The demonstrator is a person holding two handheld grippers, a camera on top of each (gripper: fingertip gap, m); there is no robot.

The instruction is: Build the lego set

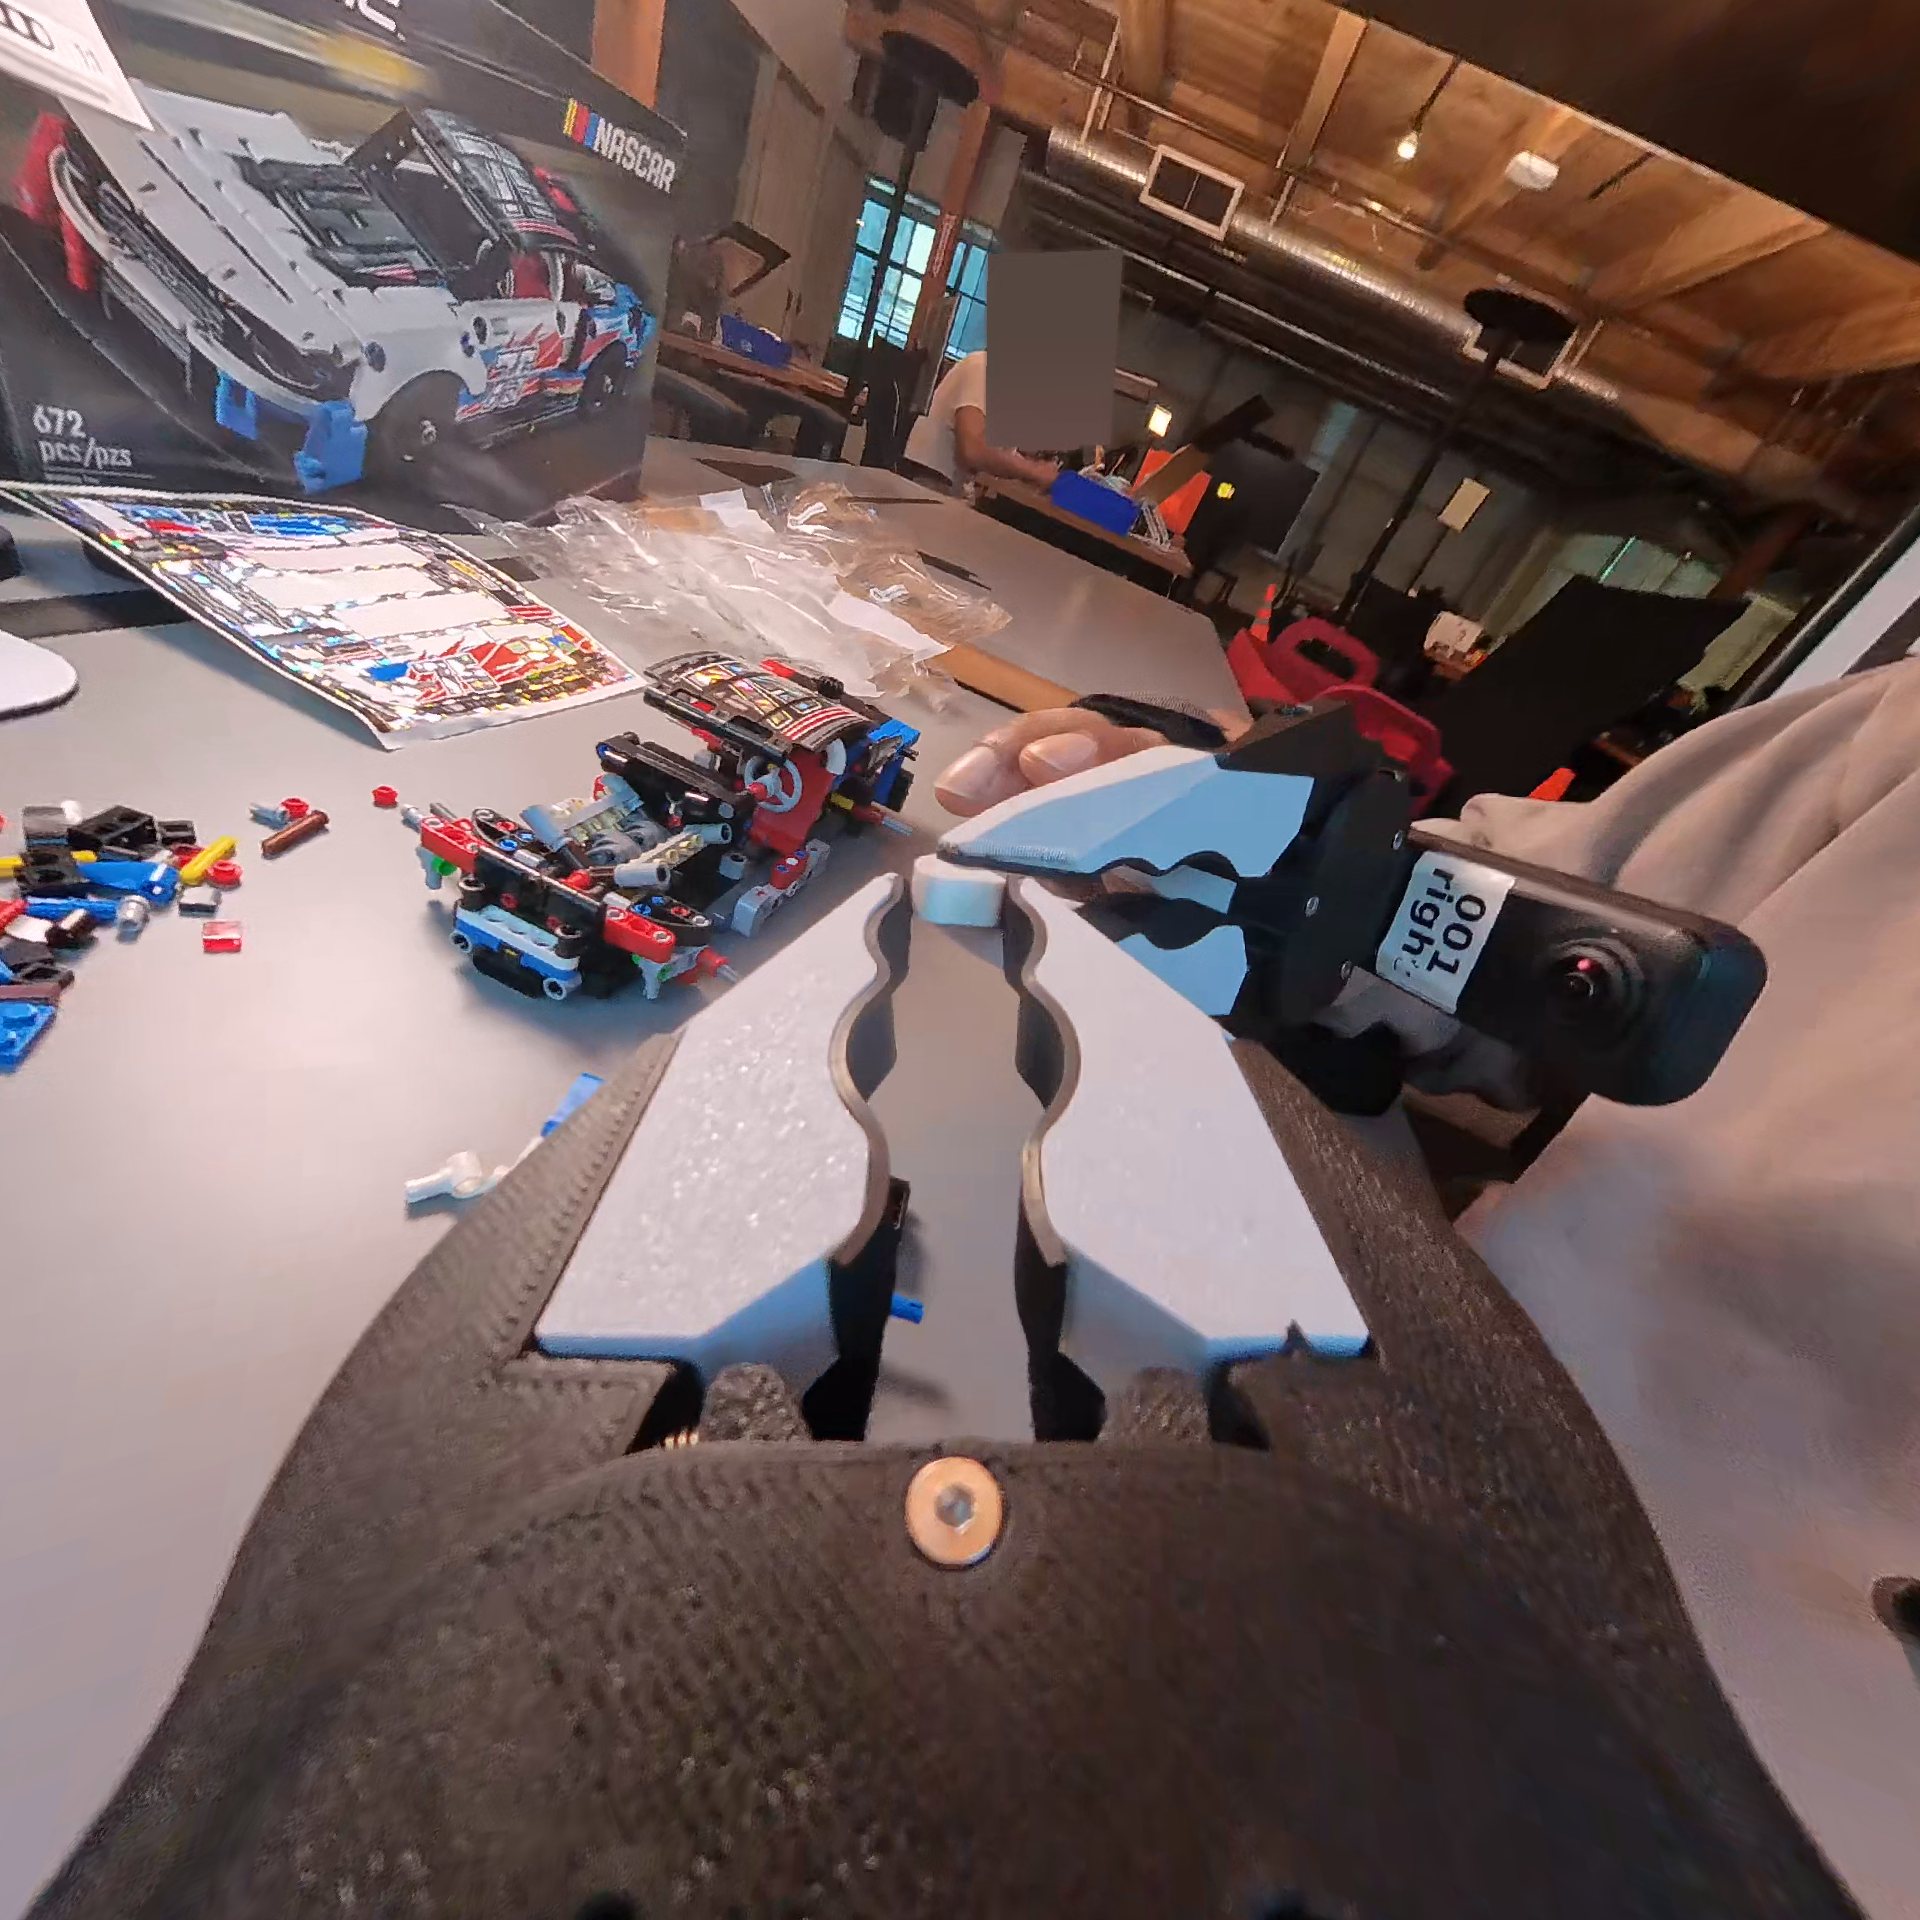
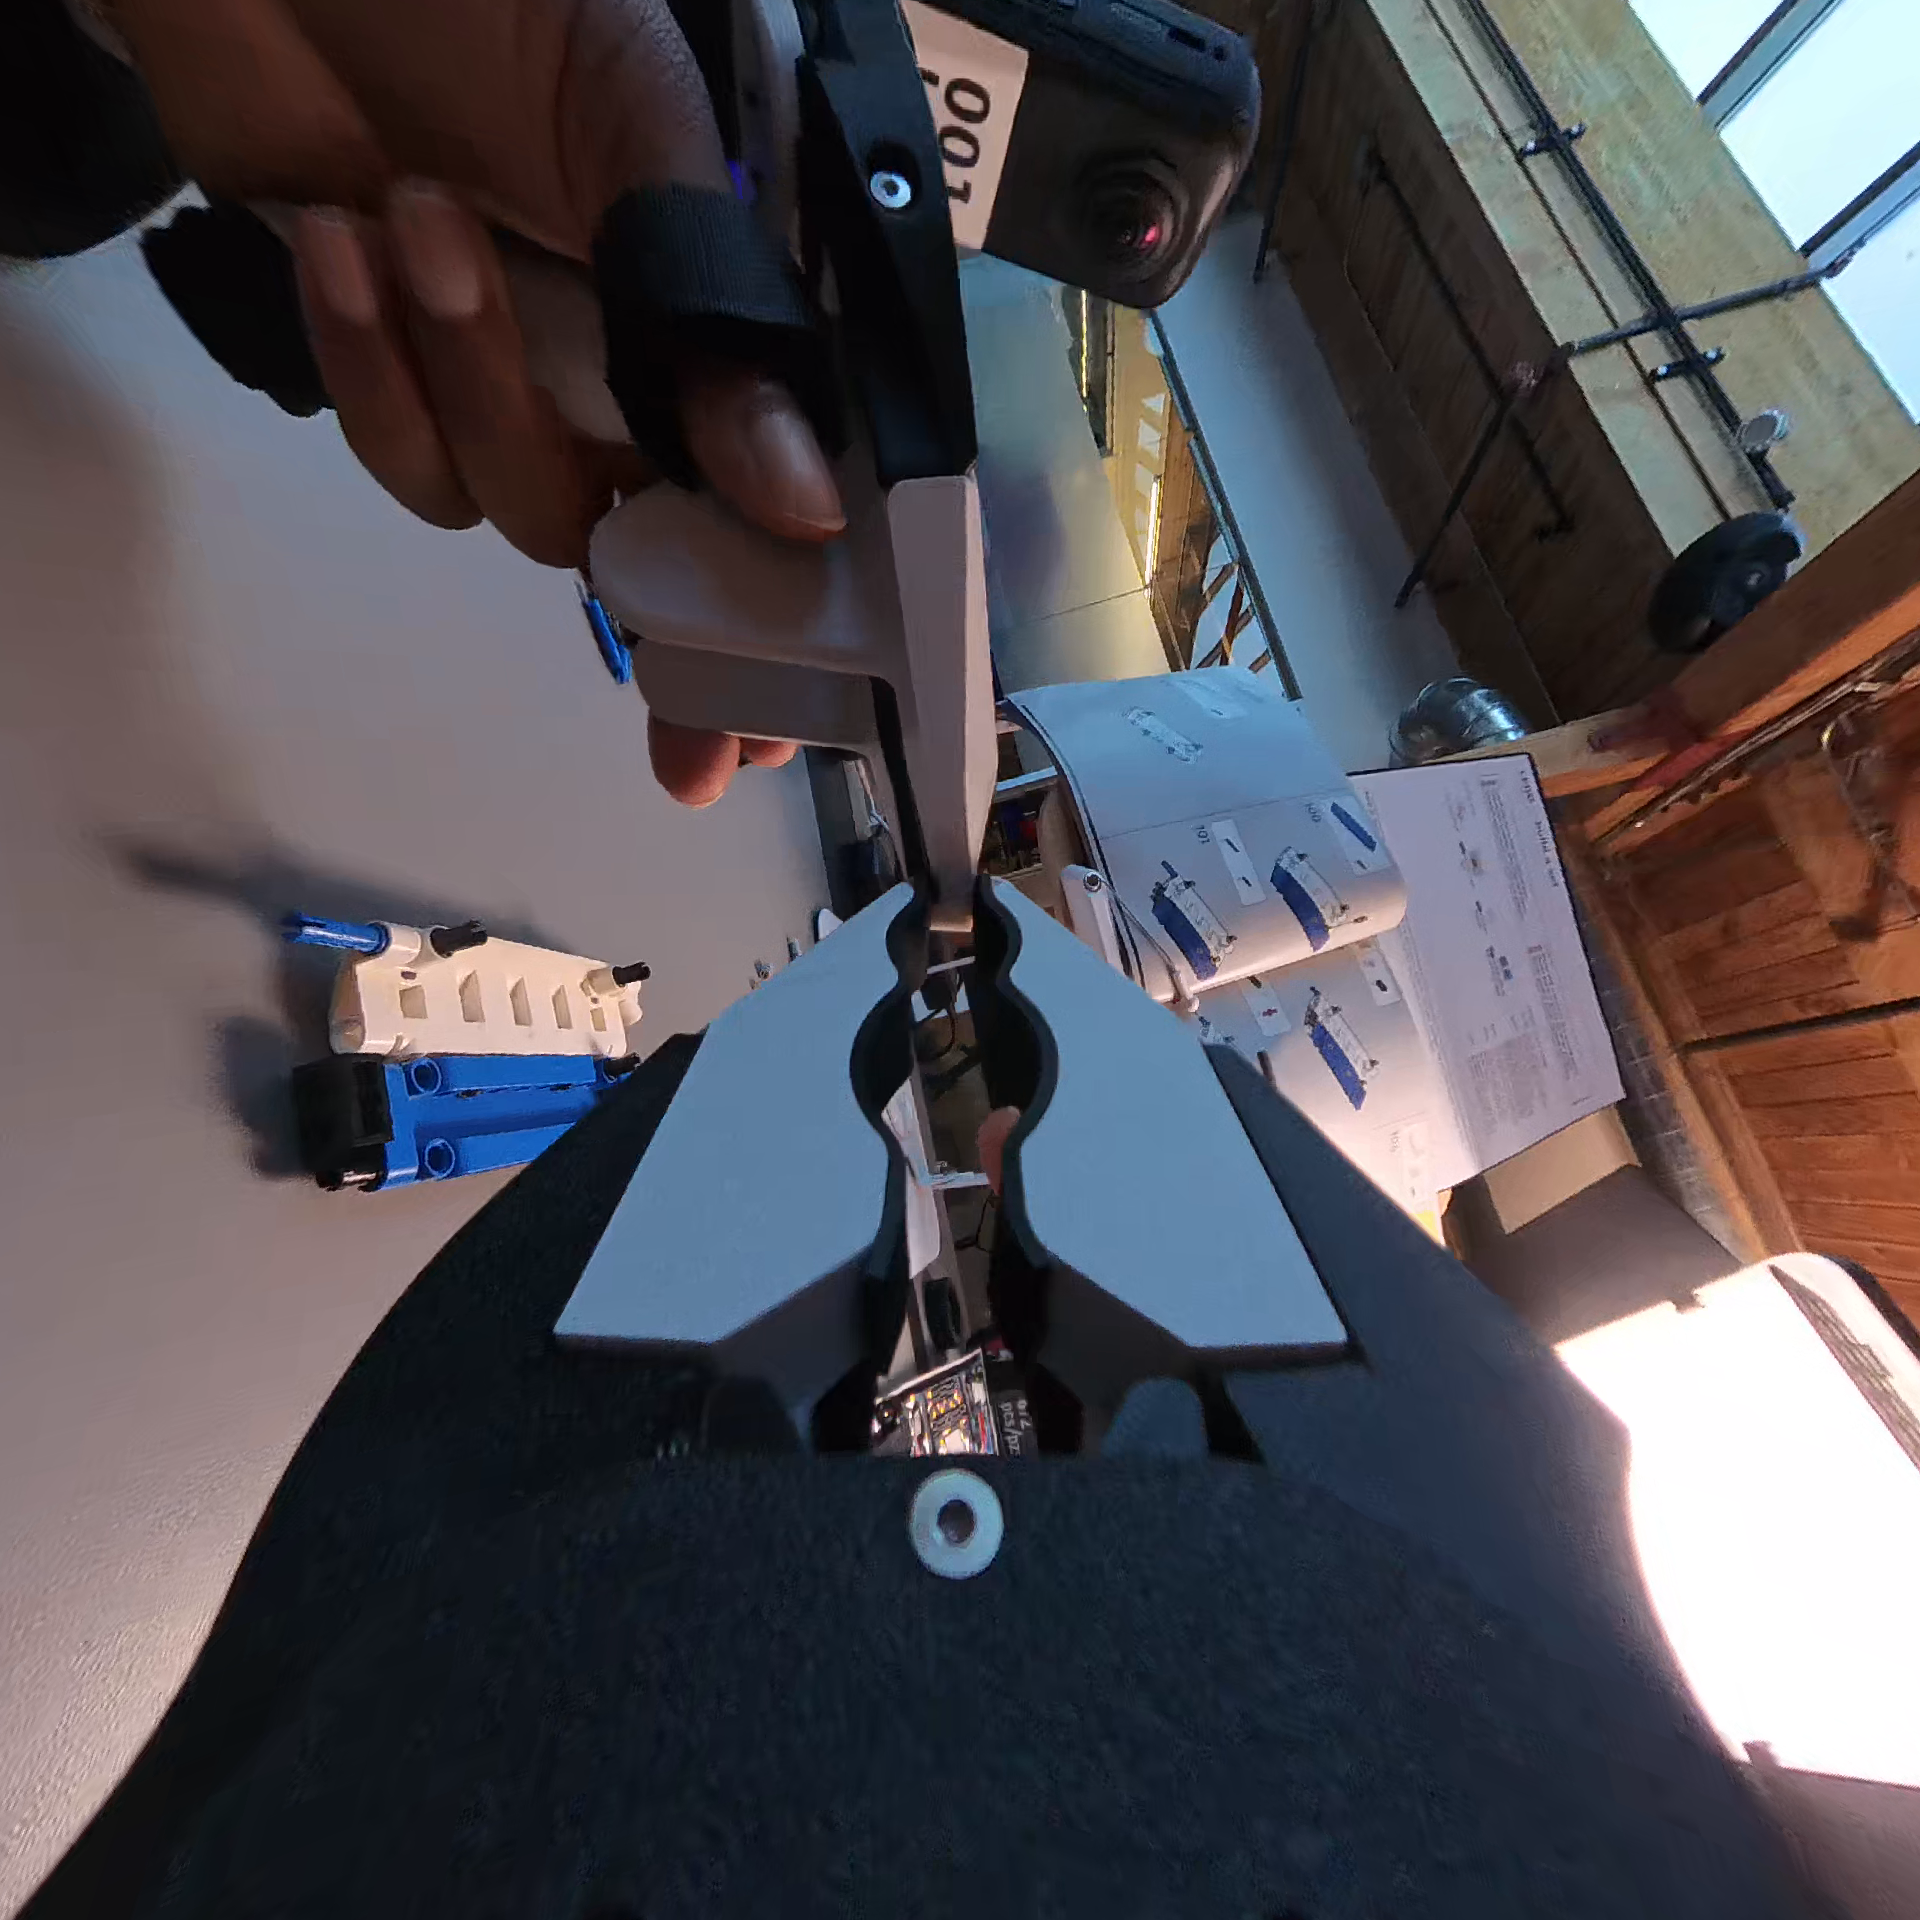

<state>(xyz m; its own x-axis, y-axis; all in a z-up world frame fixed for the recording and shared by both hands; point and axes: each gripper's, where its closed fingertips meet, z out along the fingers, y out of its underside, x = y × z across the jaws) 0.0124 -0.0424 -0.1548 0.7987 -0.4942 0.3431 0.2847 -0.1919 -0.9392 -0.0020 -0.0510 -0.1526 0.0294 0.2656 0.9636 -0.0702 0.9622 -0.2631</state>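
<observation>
My left gripper [image 1: 954, 896] is shut on a small white lego piece [image 1: 958, 902] and holds it just above the grey table [image 1: 260, 1143]. My right gripper [image 2: 950, 906] comes in from the right, and its nearly closed tips pinch the same piece [image 2: 952, 920] from above. In the left wrist view it [image 1: 951, 850] touches the top of the piece. The left gripper [image 2: 948, 873] shows edge-on from above in the right wrist view. The partly built car [image 1: 665, 842] lies to the left of both grippers.
A pile of loose pieces [image 1: 94, 883], a sticker sheet [image 1: 343, 603], the set's box [image 1: 312, 291] and plastic bags [image 1: 748, 582] lie at the left and back. A white and blue sub-assembly [image 2: 468, 1049] lies nearby. An open instruction booklet [image 2: 1226, 831] stands behind. The grippers are tip to tip, or close to it. The partly built car [image 1: 665, 842] is about 15 cm from both grippers' fingertips.
</observation>
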